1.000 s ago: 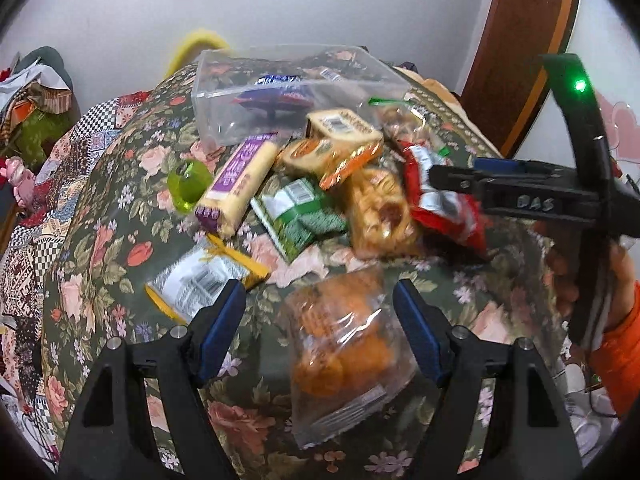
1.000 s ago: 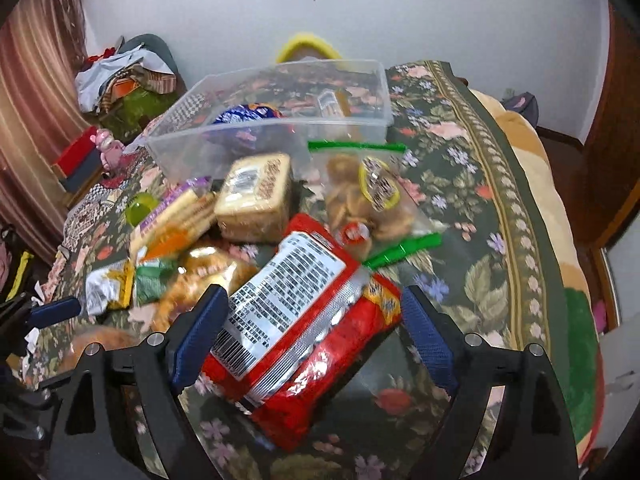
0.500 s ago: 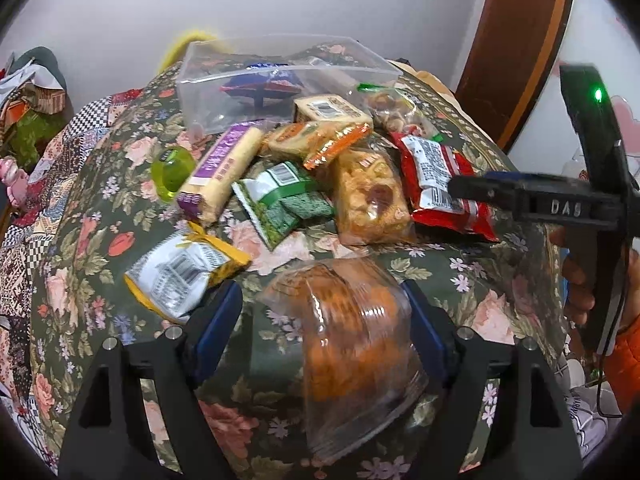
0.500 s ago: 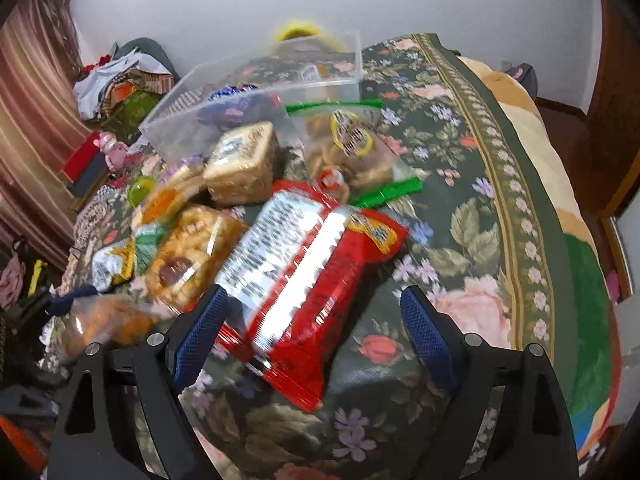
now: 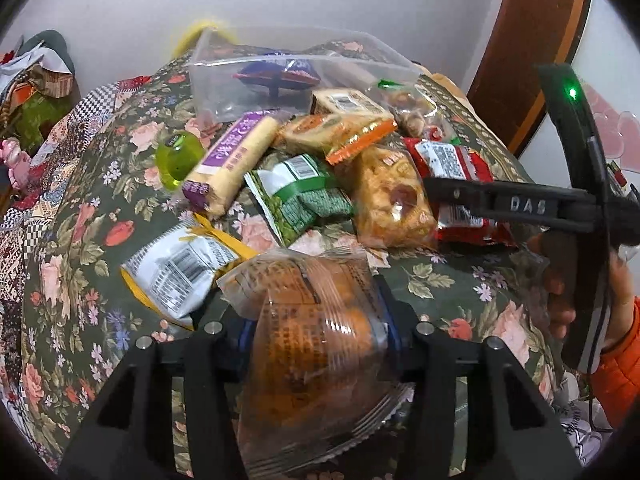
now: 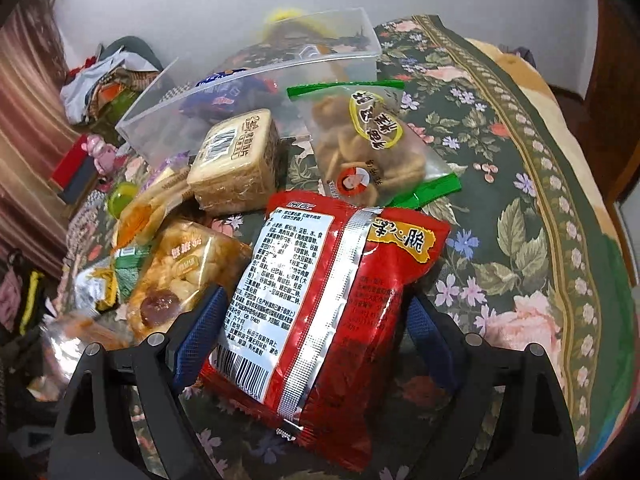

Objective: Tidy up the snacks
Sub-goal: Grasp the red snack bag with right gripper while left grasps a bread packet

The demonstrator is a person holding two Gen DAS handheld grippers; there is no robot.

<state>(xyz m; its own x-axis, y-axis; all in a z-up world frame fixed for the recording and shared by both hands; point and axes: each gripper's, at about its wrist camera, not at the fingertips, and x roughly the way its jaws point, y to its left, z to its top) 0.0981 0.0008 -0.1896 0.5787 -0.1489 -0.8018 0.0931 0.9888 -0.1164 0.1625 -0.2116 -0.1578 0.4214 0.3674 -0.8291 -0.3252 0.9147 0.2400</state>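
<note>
A clear bag of orange snacks (image 5: 316, 360) sits low in the left wrist view, between the fingers of my left gripper (image 5: 316, 322). Its jaws are closing and both pads press the bag's sides, which bulge. A red packet (image 6: 320, 280) with a white label lies on the floral bedspread (image 6: 500, 240) between the fingers of my right gripper (image 6: 314, 308). Those jaws are closing too, and the pads stand at the packet's edges without squeezing it. The clear plastic box (image 5: 224, 80) stands behind the pile, with a blue packet inside.
Loose snacks lie between the grippers and the box: a purple wafer roll (image 5: 232, 160), a green packet (image 5: 296, 196), a yellow-white packet (image 5: 180, 268), a green jelly cup (image 5: 178, 156), a zip bag of biscuits (image 6: 360, 148). A hand in an orange sleeve (image 5: 616, 360) holds the right gripper.
My left jaws have closed in on the bag of orange snacks. My right gripper has sunk over the red packet, so that the packet now fills the gap between its fingers.
</note>
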